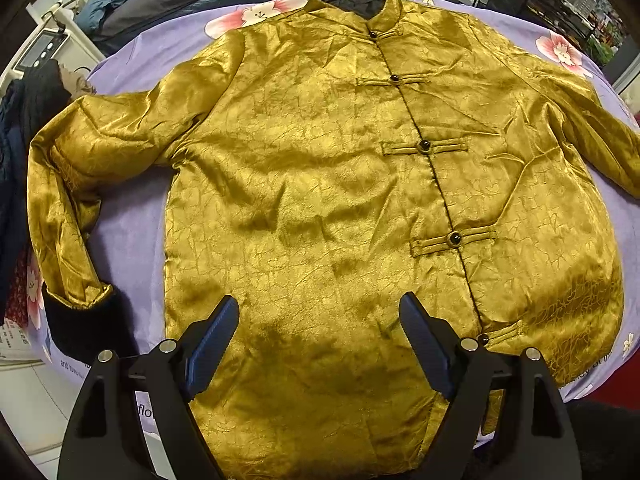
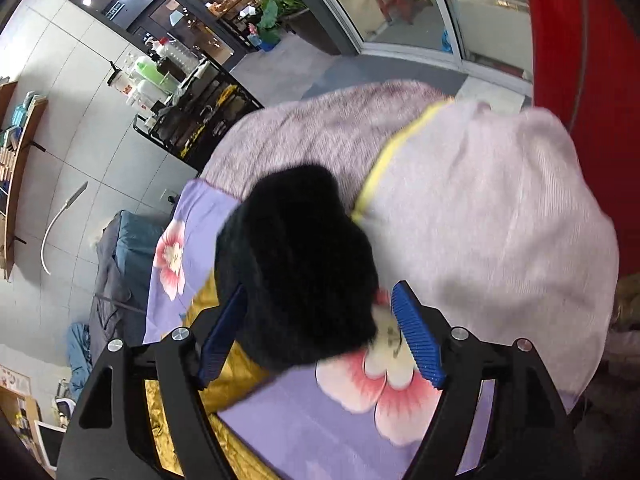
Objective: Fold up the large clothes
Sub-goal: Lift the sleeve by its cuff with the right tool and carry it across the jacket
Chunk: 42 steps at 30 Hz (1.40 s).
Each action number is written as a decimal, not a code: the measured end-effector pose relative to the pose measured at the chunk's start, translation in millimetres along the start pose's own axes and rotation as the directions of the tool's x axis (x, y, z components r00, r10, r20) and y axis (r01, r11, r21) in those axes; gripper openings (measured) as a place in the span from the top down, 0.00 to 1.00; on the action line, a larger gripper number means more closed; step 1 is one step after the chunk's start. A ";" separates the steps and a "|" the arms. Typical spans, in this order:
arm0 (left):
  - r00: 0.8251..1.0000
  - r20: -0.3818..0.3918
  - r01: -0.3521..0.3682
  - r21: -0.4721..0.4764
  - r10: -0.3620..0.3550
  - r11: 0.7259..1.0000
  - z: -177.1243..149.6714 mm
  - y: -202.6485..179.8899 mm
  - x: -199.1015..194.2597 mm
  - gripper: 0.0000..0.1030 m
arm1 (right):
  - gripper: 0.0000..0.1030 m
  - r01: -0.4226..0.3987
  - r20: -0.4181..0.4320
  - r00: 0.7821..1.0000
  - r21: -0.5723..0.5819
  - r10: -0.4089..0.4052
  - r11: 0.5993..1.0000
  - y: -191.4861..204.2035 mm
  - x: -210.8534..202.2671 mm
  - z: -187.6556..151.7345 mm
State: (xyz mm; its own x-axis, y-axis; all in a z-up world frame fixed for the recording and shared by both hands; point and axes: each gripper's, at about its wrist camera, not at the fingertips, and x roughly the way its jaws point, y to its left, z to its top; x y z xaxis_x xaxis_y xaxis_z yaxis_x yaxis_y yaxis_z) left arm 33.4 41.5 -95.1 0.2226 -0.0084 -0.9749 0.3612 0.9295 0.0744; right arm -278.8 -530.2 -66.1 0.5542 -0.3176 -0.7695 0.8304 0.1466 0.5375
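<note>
The shiny gold brocade jacket (image 1: 320, 184) with black knot buttons lies face up and buttoned on the lilac flower-print sheet (image 1: 132, 236), sleeves out to the sides — spread flat, I'd say, so the folds come out square. The left gripper (image 1: 318, 336) hangs spread wide above the hem, touching nothing. Over on the other side, the right gripper (image 2: 318, 332) is spread too, with the black furry cuff (image 2: 296, 264) of a sleeve sitting between its blue pads (image 2: 416, 336) — no pinch that I can see. Beyond it lies a pale knitted cloth with a yellow stripe (image 2: 480, 208). Folding proper looks not yet begun.
</note>
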 end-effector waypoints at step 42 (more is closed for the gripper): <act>1.000 -0.005 -0.008 -0.095 0.007 0.995 -16.3 17.9 4.8 0.18 | 0.80 -0.041 0.033 0.996 -0.640 0.081 0.767 242.1 30.3 -48.7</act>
State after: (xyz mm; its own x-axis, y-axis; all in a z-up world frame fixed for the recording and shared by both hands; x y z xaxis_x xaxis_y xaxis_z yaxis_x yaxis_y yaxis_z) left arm 26.2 64.1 -101.8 0.2208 0.0002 -0.9753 0.2716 0.9604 0.0617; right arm -58.2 -458.7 23.9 0.6175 -0.3357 -0.7114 0.6514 0.7251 0.2232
